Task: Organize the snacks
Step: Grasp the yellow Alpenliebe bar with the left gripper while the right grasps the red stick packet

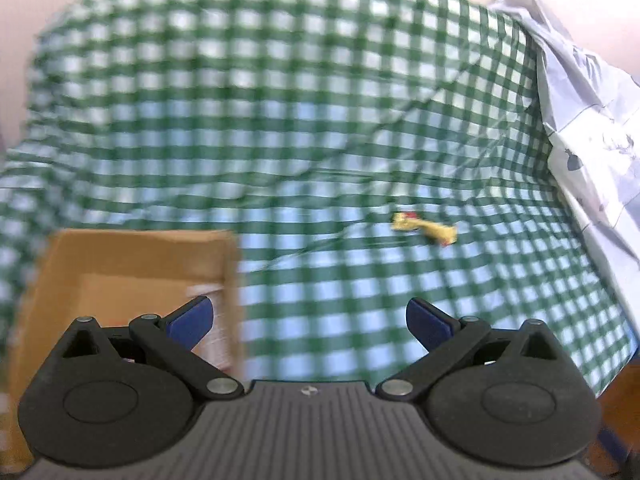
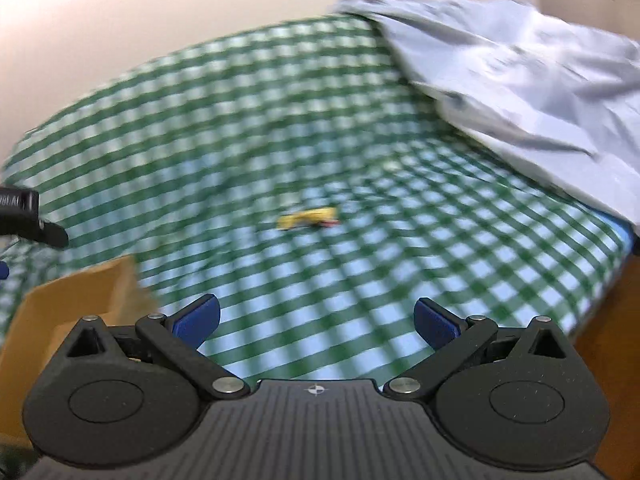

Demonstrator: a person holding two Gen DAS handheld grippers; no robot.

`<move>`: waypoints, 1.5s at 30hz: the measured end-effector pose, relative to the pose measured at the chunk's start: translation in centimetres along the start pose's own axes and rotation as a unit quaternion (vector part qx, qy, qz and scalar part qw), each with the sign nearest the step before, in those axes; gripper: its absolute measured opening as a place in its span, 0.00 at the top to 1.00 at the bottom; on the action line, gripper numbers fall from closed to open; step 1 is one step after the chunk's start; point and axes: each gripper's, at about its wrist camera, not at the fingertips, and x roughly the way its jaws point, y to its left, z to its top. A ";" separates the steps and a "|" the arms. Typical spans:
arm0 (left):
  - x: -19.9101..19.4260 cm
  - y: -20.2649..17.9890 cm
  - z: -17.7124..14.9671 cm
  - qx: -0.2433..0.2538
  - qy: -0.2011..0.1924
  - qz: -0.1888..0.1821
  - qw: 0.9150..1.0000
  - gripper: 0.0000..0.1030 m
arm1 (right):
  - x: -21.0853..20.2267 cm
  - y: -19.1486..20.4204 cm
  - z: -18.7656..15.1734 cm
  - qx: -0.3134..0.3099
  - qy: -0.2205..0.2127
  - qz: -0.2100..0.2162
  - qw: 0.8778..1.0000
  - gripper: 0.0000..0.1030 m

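A small yellow snack packet (image 1: pixel 425 229) lies on the green-and-white checked cloth (image 1: pixel 280 120), ahead and to the right of my left gripper (image 1: pixel 308 320). That gripper is open and empty, over the right edge of a brown cardboard box (image 1: pixel 132 264) with something pale inside. In the right wrist view the same packet (image 2: pixel 308 217) lies straight ahead of my right gripper (image 2: pixel 316 320), which is open and empty. The box corner (image 2: pixel 80 300) is at its lower left. Both views are blurred.
A crumpled pale grey-blue sheet (image 1: pixel 588 120) is heaped at the right, also in the right wrist view (image 2: pixel 520 80). The cloth is wrinkled. A wooden edge (image 2: pixel 612 340) borders the cloth at the right. A dark part of the other gripper (image 2: pixel 24 216) shows at the left.
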 end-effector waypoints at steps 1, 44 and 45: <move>2.7 -1.4 1.3 -0.007 0.012 -0.010 1.000 0.00 | 1.2 -1.3 0.3 0.009 0.002 -0.009 1.000 0.01; 39.5 -16.1 8.5 0.443 0.131 -0.088 0.883 0.87 | 46.8 2.4 7.9 -0.259 0.064 0.172 0.948 0.07; 39.2 -16.0 8.5 0.432 0.136 -0.094 0.887 0.88 | 46.4 2.3 7.8 -0.257 0.059 0.183 0.947 0.24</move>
